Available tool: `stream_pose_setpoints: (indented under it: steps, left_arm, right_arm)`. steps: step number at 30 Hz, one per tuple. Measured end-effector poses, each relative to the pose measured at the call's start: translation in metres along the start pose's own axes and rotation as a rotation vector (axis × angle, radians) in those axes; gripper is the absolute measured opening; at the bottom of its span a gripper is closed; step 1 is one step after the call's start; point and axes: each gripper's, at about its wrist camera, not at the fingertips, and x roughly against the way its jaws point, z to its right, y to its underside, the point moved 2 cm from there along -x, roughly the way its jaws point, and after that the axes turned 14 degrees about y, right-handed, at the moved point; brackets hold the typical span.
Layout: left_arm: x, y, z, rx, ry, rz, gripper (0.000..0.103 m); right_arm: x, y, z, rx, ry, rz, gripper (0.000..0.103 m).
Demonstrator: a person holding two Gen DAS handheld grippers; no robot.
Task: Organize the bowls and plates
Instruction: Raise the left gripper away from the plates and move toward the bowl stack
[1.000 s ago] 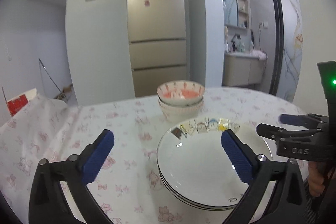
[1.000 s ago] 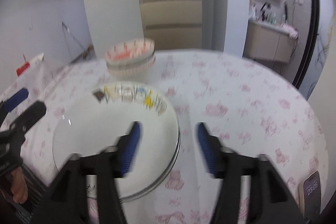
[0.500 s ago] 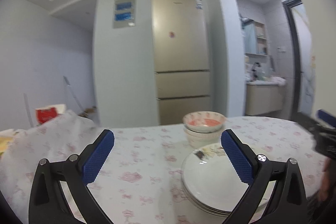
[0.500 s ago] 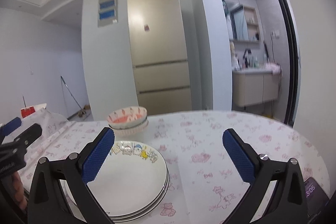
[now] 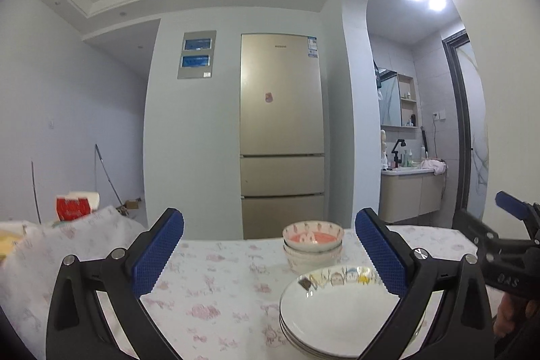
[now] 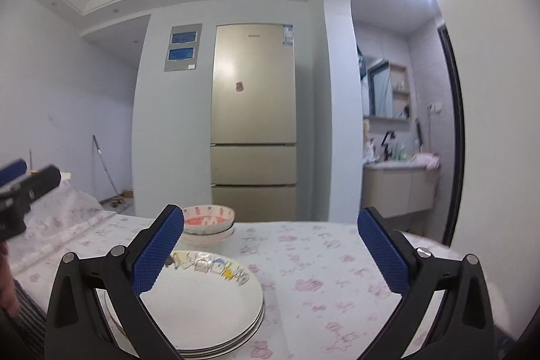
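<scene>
Gold fridge, floral tablecloth, perhaps a washbasin.

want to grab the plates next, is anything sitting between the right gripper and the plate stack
Nothing visible does. The right gripper is open and empty, and the plate stack lies just ahead, below its left finger. The stacked bowls sit behind the plates, not in the path.

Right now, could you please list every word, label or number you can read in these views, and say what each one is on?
"DAS": embossed on the right hand-held gripper, partly cut off.
Brand lettering at the top of the fridge: too small to read.
Fridge energy sticker: blurred.
Blue wall panels: unreadable.
Red-and-white box: unreadable.
</scene>
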Motion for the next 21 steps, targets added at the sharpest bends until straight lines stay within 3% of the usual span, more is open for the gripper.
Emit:
stream_pose_setpoints:
  steps: [6,10,15,17,19,21]
  left_arm:
    - [0.003,-0.056,0.002,0.002,-0.006,0.065,0.103]
    - [0.002,-0.09,-0.001,0.029,-0.015,0.148,0.103]
    - [-0.015,-0.14,-0.002,0.062,0.037,0.193,0.103]
    - [-0.023,-0.162,-0.001,0.053,0.02,0.213,0.103]
    - [-0.037,-0.18,-0.002,0.047,0.058,0.173,0.103]
    - [-0.043,-0.182,-0.01,0.093,0.038,0.202,0.103]
  right_arm:
    - [-0.01,-0.058,0.007,-0.049,-0.094,0.0,0.103]
    - [-0.012,-0.1,0.011,-0.062,-0.074,0.063,0.103]
    - [-0.033,-0.164,0.012,-0.151,-0.088,0.071,0.103]
    - [-0.041,-0.188,0.011,-0.168,-0.069,0.047,0.103]
    - [-0.052,-0.207,0.011,-0.18,-0.019,0.032,0.103]
    - [-0.061,-0.214,0.012,-0.204,0.034,0.052,0.103]
